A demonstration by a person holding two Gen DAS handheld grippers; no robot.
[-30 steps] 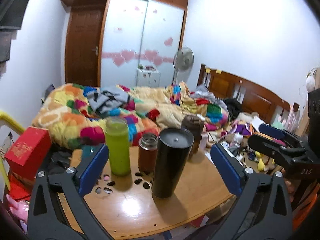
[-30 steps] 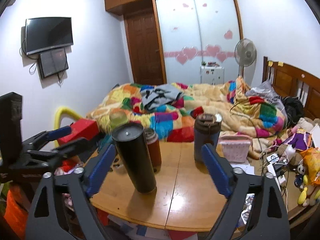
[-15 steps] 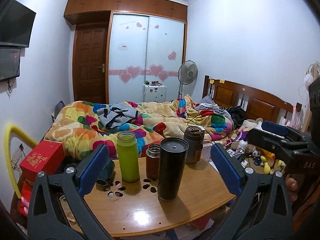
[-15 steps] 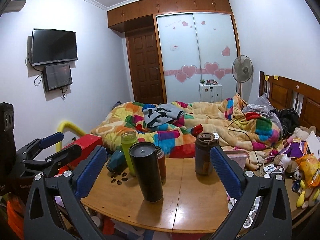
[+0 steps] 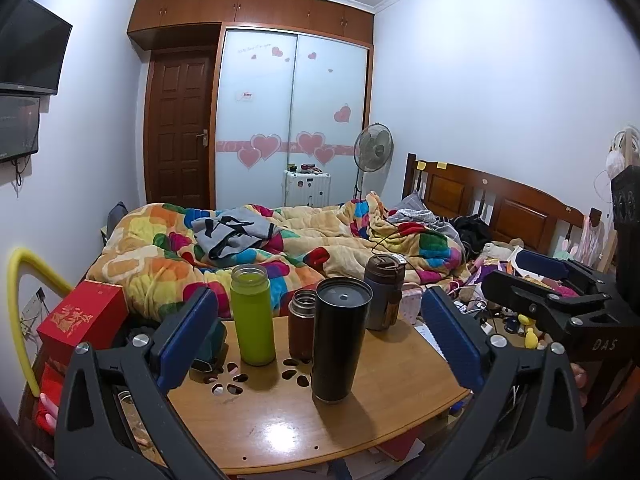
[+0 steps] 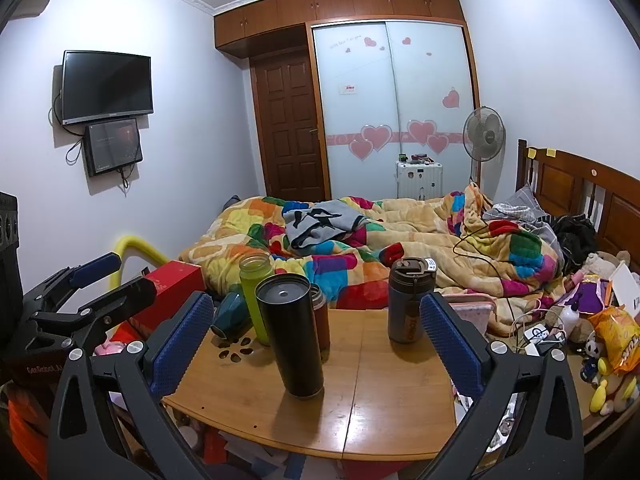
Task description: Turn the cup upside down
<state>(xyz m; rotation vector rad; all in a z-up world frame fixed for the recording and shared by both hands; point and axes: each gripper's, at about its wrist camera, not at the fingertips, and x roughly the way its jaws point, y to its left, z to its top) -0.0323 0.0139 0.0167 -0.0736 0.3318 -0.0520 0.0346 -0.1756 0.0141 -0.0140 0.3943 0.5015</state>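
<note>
A tall black cup [image 5: 340,338] stands on the wooden table [image 5: 280,436], its flat end up; it also shows in the right wrist view [image 6: 291,334]. My left gripper [image 5: 316,338] is open and empty, held back from the table with the cup between its blue pads in the view. My right gripper [image 6: 312,344] is open and empty, also short of the table. Each gripper shows at the edge of the other's view.
A green bottle [image 5: 253,314], a small brown flask [image 5: 301,324] and a grey-brown lidded mug [image 5: 382,298] stand behind the black cup. A teal cup [image 6: 230,314] lies at the table's left. A red box [image 5: 82,318] is left; the bed is behind.
Both grippers have pulled back and up from the table; the cups look smaller and farther. The black cup stands where it was.
</note>
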